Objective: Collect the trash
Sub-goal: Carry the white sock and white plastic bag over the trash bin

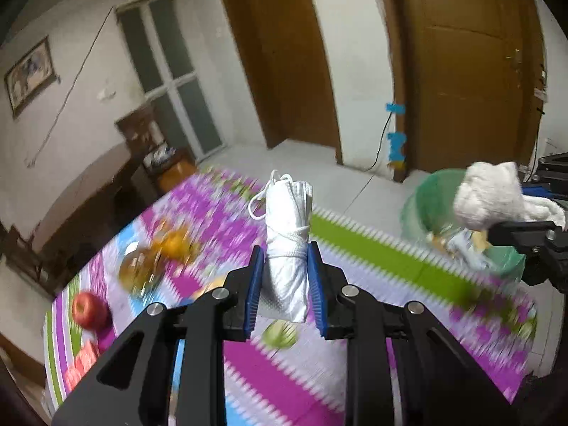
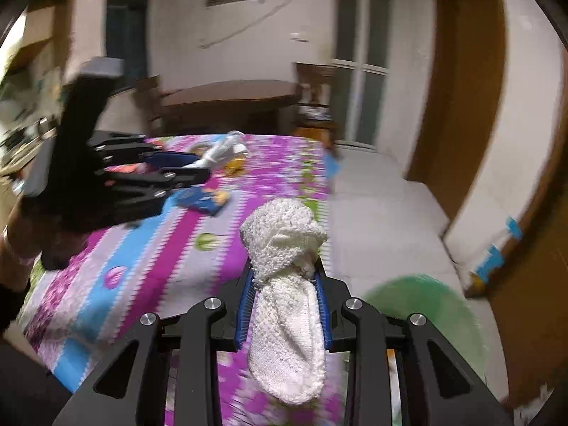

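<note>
Left gripper was clamped on a white bundle, its blue ridged pads pressed against both sides. That bundle looked like smooth woven cloth or plastic rolled into a tube and tied round its middle with white cord, a loop of cord sticking out near the top. Its long axis ran along the fingers, toward 12 o'clock in the left wrist view, with the lower end hanging free between the jaws.

Right gripper was closed on a white knitted cloth, coarse and nubbly, bunched into a knob beyond the pads and trailing back toward 6 o'clock between them.

Both tools were held above a table covered in a cloth of purple, pink, blue and green stripes. Its far edge ran from 10 toward 2 o'clock in the left view, with bare pale floor beyond it up to the brown doors. A bin lined with a green bag stood off the table's edge at about 2 o'clock, directly below the right tool, with scraps inside. On the table at 9 o'clock lay a red apple and oranges, blurred.
</note>
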Tool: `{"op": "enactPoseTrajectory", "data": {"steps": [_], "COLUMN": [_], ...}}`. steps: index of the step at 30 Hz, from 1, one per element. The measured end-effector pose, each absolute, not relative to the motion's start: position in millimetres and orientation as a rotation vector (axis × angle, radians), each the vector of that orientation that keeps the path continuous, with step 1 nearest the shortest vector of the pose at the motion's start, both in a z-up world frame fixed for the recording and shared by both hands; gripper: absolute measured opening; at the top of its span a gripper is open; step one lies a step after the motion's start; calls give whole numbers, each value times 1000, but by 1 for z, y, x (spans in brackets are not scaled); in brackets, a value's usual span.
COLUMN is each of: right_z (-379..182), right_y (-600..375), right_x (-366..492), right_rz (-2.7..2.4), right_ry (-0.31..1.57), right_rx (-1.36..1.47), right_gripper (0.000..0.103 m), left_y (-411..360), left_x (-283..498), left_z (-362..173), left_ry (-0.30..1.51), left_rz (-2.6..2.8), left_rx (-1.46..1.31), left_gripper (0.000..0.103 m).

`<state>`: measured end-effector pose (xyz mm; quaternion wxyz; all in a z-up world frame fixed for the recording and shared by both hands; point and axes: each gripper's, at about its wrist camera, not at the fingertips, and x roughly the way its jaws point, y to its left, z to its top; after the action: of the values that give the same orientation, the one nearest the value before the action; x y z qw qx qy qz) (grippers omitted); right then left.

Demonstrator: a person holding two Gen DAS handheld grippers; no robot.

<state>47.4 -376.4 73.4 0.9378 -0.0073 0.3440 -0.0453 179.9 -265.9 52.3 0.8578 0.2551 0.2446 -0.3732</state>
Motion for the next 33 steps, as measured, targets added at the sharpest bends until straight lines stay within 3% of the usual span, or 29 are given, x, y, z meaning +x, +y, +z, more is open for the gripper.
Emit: {"op": "enactPoseTrajectory", "data": {"steps": [17, 33], "right_z": [65, 14], "right_y": [-538, -577], "right_x": [-23, -34], "right_rz": [-514, -539], "right_ry": [844, 925], "right_rx": [96, 158], "right_gripper": [31, 32], "left_y": [-432, -466], "left_x": [91, 76], "left_z": [26, -8], "left_ry": [469, 504], "left_rz": [-981, -1012], "left_rx": [682, 759], "left_gripper": [24, 24]}}
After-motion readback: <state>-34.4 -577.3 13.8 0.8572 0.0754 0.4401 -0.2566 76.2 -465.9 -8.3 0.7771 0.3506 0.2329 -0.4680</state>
